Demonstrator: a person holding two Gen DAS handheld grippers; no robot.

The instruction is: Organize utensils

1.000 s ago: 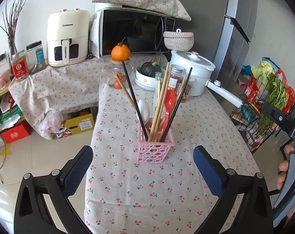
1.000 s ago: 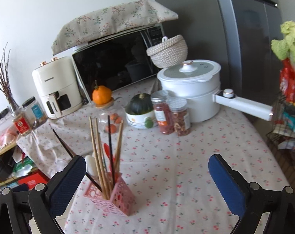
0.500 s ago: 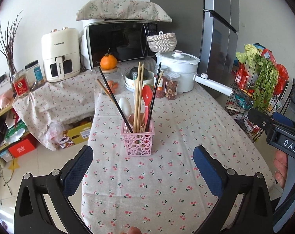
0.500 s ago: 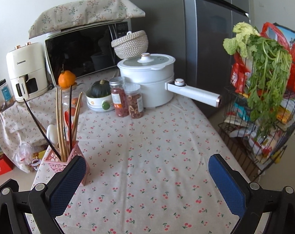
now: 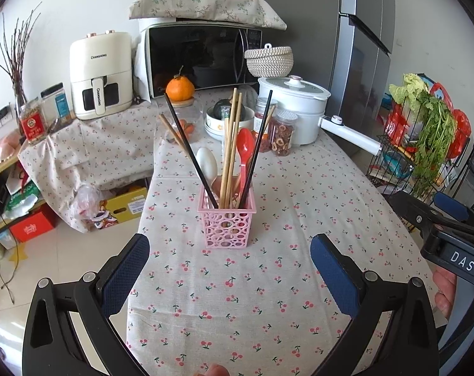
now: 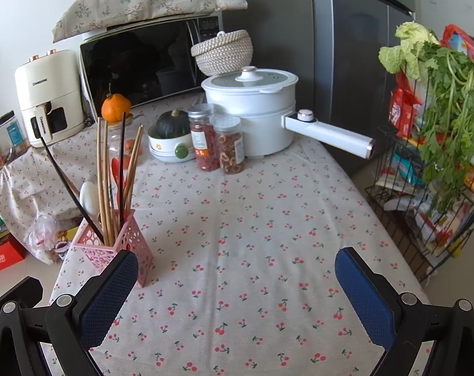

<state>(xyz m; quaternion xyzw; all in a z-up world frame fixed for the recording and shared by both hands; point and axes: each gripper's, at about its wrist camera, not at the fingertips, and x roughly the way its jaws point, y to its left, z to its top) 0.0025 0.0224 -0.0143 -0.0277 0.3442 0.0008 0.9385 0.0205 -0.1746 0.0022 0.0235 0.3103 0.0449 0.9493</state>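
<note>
A pink lattice holder stands on the cherry-print table. It holds wooden chopsticks, black chopsticks, a red spoon and a white spoon. It also shows at the left of the right wrist view. My left gripper is open and empty, just in front of the holder. My right gripper is open and empty above the table, to the right of the holder.
At the back stand a white pot with a long handle, two spice jars, a bowl with a squash, an orange, a microwave and an air fryer. A wire rack with greens stands to the right.
Both grippers have pulled back from the holder and levelled out; the holder now looks smaller and farther in the left wrist view. Both stay open and empty.
</note>
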